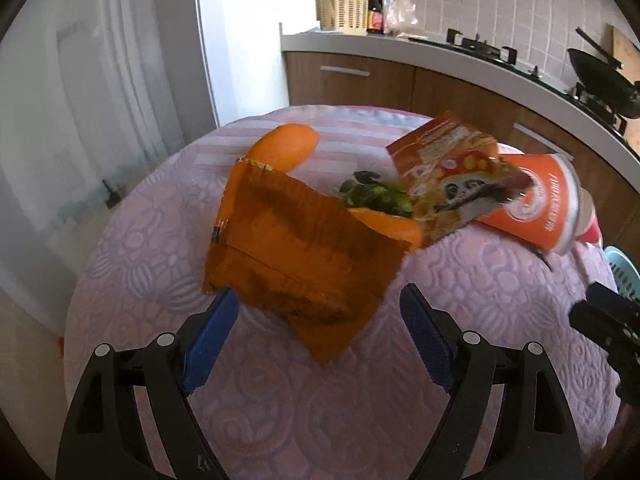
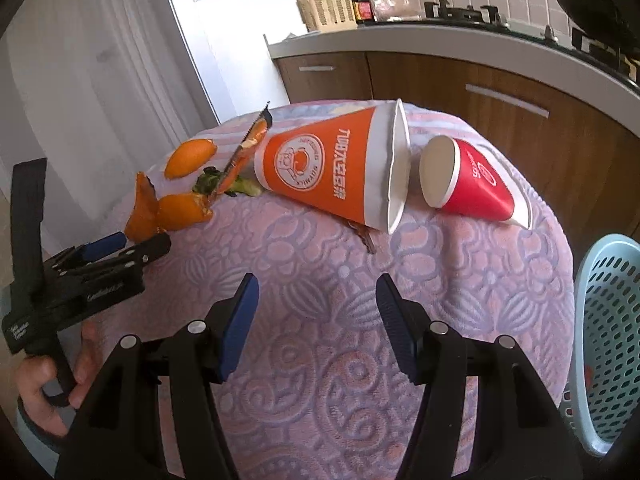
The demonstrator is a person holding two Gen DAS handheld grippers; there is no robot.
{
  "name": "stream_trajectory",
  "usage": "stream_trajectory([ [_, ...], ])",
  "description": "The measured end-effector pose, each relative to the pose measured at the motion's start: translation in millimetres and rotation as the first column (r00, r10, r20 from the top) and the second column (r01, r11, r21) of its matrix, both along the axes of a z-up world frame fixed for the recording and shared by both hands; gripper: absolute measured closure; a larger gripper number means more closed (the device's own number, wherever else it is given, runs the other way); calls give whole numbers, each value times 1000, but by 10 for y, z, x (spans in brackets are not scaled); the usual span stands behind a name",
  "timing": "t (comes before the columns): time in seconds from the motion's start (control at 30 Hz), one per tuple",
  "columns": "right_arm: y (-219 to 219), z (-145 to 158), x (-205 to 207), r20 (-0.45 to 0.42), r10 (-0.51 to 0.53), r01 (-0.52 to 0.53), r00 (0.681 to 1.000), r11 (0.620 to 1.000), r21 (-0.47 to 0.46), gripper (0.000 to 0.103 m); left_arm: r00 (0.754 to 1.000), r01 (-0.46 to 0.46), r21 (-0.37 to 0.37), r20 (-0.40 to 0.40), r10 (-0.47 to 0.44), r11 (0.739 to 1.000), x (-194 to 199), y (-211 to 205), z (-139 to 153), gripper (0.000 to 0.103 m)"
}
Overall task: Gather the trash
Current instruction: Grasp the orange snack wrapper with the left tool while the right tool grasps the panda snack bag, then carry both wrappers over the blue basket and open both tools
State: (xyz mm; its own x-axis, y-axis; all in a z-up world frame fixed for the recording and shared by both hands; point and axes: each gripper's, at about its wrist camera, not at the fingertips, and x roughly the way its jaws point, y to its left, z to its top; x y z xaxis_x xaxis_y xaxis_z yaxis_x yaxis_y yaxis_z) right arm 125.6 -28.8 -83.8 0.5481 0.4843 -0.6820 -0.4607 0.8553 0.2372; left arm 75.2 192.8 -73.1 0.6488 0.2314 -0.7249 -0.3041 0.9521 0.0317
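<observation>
In the left wrist view my left gripper (image 1: 320,312) is open, its fingers on either side of the near edge of an orange snack wrapper (image 1: 296,256) lying crumpled on the table. Behind it lie orange peels (image 1: 286,146), green vegetable scraps (image 1: 376,196), a printed noodle packet (image 1: 452,184) and a tipped orange paper cup (image 1: 536,208). In the right wrist view my right gripper (image 2: 316,300) is open and empty, short of the orange cup (image 2: 332,172) and a tipped red cup (image 2: 468,180). The left gripper (image 2: 108,248) shows at the left beside the orange peels (image 2: 180,208).
The round table has a pink patterned cloth (image 2: 320,264). A light blue perforated basket (image 2: 612,332) stands at the table's right edge. A kitchen counter (image 1: 440,50) with a stove, wok, bottles and a woven basket runs behind.
</observation>
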Motion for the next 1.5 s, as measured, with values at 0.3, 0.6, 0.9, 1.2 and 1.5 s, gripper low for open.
stream_trajectory([
  [0.3,241,173,-33,35,74,-74,997,997,5,46,1000,-16,-56,-4,16,998,-24,169,-60,65],
  [0.6,652,408,339,44,96,-97,994,995,23,46,989,-42,-178,134,67,983,-257,516,59,85],
  [0.9,906,293,691,-64,78,-73,995,994,80,69,983,-25,-164,173,53,986,-316,441,86,92],
  [1.2,1055,258,638,-8,70,-70,997,997,32,98,978,-4,-131,207,31,991,-320,363,133,96],
  [1.5,706,629,254,103,46,-51,994,998,47,98,945,82,-180,325,-19,980,-542,237,340,96],
])
